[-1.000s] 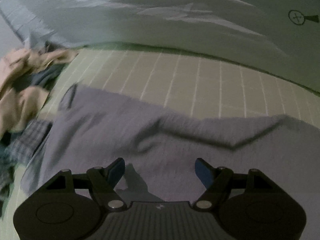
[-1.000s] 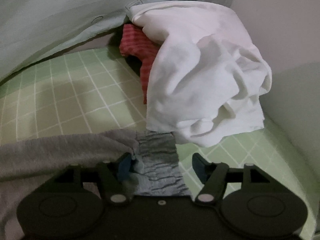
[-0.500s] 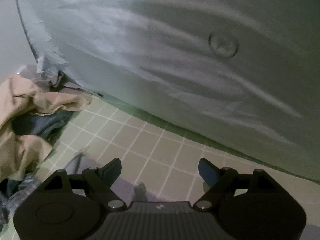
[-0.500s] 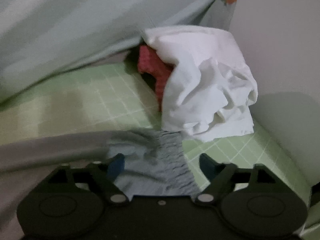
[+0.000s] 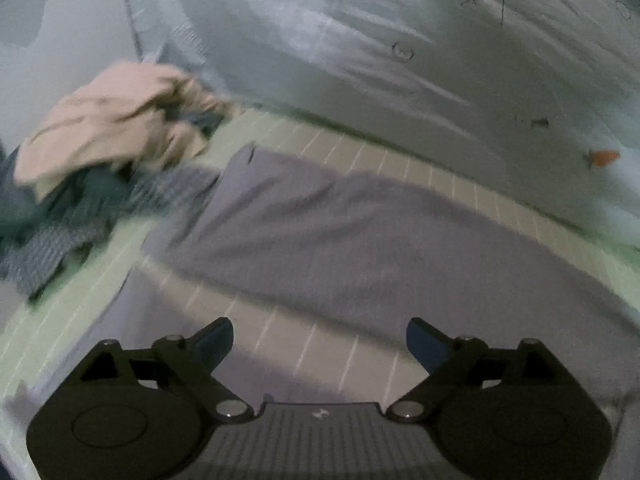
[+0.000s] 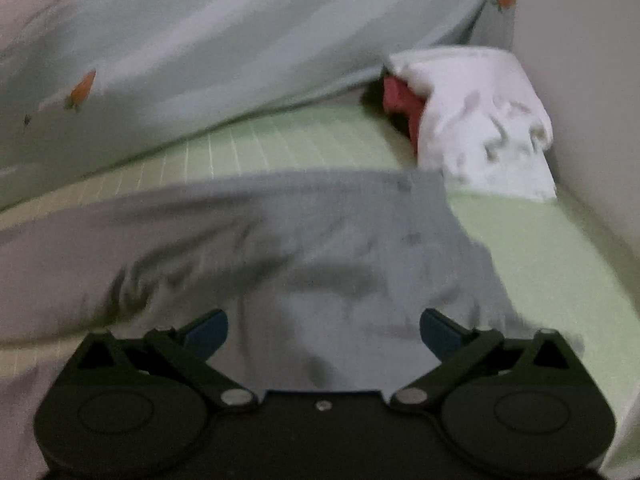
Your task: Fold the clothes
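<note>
A grey garment [image 5: 340, 236] lies spread in a long band across the green checked sheet [image 5: 400, 164]. My left gripper [image 5: 320, 340] is open and empty, held above the sheet just in front of the garment's near edge. In the right wrist view the same grey garment [image 6: 280, 232] lies flat with a few wrinkles, its end near the white cloth. My right gripper [image 6: 324, 330] is open and empty, hovering over the garment's near part. Both views are blurred by motion.
A heap of beige [image 5: 116, 120] and dark blue-grey clothes [image 5: 60, 224] lies at the left. A white cloth [image 6: 484, 120] over a red one [image 6: 400, 96] sits at the right by the wall. A pale printed duvet [image 6: 200, 48] bounds the far side.
Both grippers have pulled back and up from the garment. The right one let go of the garment's end, which now lies flat. The left view swung from the duvet down to the spread garment.
</note>
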Available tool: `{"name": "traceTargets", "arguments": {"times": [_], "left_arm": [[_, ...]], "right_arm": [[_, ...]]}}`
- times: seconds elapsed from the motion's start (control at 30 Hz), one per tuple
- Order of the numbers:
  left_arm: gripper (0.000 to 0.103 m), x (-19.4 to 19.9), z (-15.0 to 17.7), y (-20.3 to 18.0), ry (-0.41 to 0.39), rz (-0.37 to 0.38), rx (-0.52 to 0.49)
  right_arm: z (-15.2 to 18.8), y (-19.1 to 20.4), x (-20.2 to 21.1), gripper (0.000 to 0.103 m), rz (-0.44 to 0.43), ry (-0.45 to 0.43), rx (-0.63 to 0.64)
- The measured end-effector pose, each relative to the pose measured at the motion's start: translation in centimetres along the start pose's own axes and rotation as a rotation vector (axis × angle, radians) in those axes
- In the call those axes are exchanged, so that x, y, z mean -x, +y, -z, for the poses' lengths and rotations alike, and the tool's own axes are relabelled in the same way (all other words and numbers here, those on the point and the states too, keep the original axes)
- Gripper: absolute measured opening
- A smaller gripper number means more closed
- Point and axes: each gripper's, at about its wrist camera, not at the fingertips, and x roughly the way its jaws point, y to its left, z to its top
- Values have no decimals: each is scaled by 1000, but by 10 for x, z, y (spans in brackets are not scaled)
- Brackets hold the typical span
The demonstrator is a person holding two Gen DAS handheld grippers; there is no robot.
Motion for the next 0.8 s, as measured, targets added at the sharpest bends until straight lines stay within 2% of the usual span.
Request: {"name": "traceTargets", "arguments": {"times": [0.2,0.33,0.47,0.57,0.7,0.8], "left_arm": [[93,37,57,25,36,6,32],[93,45,79,34,64,-19,17],[93,46,95,43,106,-35,15],[93,47,102,54,125,-34,28],[93,52,106,75,130,-23,74],[93,52,105,94,128,-51,101]], "right_arm": [[48,5,13,103,-16,92,9],[69,-2,18,103,24,142,-24],[83,-15,17,103,71,188,-77],[90,-28,10,103,73,227,-149],[90,-27,6,103,80,223,-175],[87,-23,2,103,116,225,-212]]}}
